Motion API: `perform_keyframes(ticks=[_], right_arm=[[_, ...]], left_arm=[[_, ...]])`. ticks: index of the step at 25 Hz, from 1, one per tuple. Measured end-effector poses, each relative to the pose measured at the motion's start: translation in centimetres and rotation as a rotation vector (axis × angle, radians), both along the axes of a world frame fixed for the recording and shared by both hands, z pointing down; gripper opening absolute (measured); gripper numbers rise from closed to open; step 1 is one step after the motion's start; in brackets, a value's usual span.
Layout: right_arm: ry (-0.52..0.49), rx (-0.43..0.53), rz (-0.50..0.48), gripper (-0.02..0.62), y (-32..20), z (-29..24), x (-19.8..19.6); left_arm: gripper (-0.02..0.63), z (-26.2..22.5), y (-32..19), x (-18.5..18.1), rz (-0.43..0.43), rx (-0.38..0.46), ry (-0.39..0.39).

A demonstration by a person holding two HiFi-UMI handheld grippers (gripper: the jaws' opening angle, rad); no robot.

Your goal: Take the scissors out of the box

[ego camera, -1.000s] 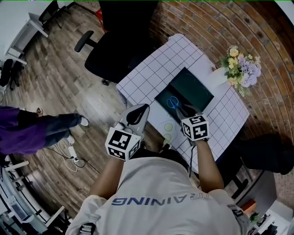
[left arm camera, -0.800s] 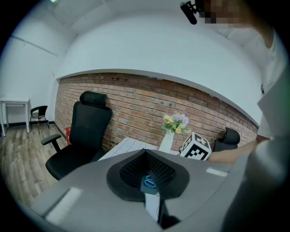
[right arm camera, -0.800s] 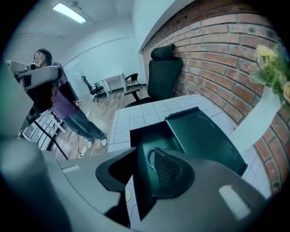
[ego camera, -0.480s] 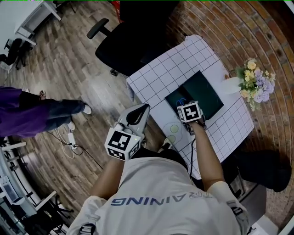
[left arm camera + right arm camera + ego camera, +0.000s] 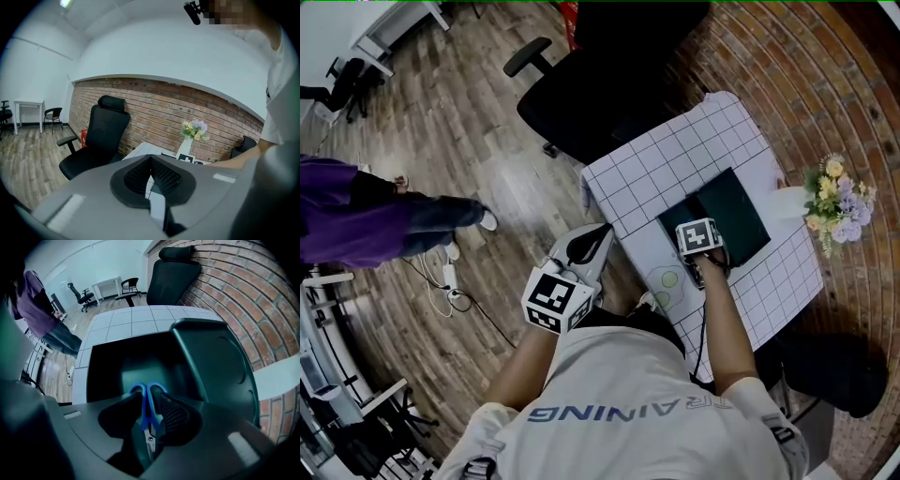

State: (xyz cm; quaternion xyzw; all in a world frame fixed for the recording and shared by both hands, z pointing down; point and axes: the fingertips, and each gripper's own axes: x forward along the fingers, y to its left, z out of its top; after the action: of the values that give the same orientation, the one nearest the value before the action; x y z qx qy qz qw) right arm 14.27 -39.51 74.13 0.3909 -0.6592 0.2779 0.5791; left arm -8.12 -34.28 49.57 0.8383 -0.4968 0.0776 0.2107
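The blue-handled scissors (image 5: 138, 388) lie on the floor of the dark green box (image 5: 108, 366), whose lid (image 5: 220, 366) lies open beside it. My right gripper (image 5: 149, 399) points steeply down into the box; its jaws have just been opening and stand wide, one on each side of the scissors' handles without pressing them. In the head view its marker cube covers the right gripper (image 5: 698, 239) and the scissors inside the box (image 5: 741, 211). My left gripper (image 5: 598, 232) hangs off the table's near-left edge, jaw tips together, holding nothing; the left gripper (image 5: 150, 158) faces the chair.
The box sits on a white gridded table (image 5: 675, 159). A vase of flowers (image 5: 839, 202) stands at its right end. A round pale mat (image 5: 668, 279) lies near the front edge. A black office chair (image 5: 600, 84) stands behind the table. A person in purple (image 5: 356, 220) is at the left.
My right gripper has dropped forward and down into the box and now covers the scissors in the head view. The left gripper has drifted a little toward the table.
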Motion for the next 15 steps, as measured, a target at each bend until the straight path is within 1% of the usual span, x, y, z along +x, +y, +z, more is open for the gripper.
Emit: perform_keyframes(ticks=[3,4,6,11,15], right_arm=[[0.003,-0.007,0.007,0.144,0.1,0.1,-0.1],[0.000,-0.006,0.006,0.122,0.2,0.2,-0.2],[-0.007,0.002,0.002,0.104,0.2,0.2,-0.4],[-0.047,0.029,-0.014,0.098,0.3,0.1,-0.6],[-0.127,0.133,-0.001,0.098,0.0,-2.5,-1.0]], left_arm=[[0.003,-0.1,0.0,-0.4,0.007,0.002,-0.002],[0.003,0.0,0.0,-0.5,0.009,0.002,-0.002],[0.003,0.0,-0.1,-0.6,0.014,0.003,-0.001],[0.003,-0.3,-0.3,-0.3,0.032,0.009,0.006],[0.003,-0.7,-0.5,0.7,0.056,0.023,0.010]])
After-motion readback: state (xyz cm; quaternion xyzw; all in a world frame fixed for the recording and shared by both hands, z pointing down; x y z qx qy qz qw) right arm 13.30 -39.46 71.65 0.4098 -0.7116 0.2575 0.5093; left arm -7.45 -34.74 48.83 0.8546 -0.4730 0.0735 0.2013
